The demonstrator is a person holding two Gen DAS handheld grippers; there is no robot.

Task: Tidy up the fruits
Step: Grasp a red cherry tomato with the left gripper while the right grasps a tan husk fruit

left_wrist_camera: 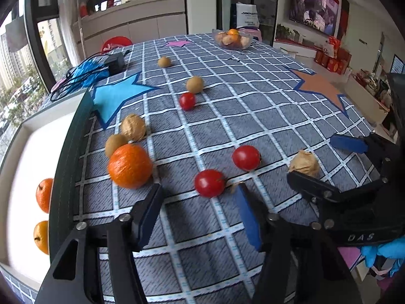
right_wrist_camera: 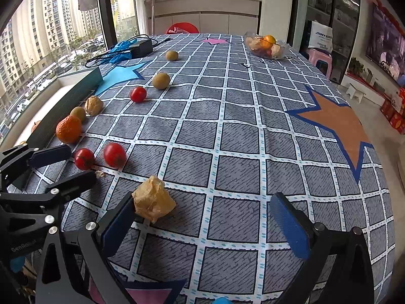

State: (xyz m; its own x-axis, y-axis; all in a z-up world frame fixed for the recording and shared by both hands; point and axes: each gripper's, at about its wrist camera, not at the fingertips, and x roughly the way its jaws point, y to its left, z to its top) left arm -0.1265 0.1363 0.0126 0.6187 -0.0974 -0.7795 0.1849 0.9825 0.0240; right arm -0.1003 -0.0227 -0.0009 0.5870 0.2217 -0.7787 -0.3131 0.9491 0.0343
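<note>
Tomatoes (left_wrist_camera: 210, 183) ahead of left tongs (left_wrist_camera: 197, 197), empty, half-wide; right tongs (right_wrist_camera: 202, 217) wide beside husked fruit (right_wrist_camera: 153, 201).

Both grippers low over table, tilted down, jaws apart.

Left gripper (left_wrist_camera: 200, 215): black fingers w/ blue pads (left_wrist_camera: 249, 217), jaws apart w/ nothing between, pads clear of everything. Right gripper (right_wrist_camera: 202, 224): jaws wide, nothing clamped; its left pad (right_wrist_camera: 117, 224) sits just beside a papery husk, contact unclear. Blue-gloved hand (left_wrist_camera: 384, 253) behind right gripper.
</note>
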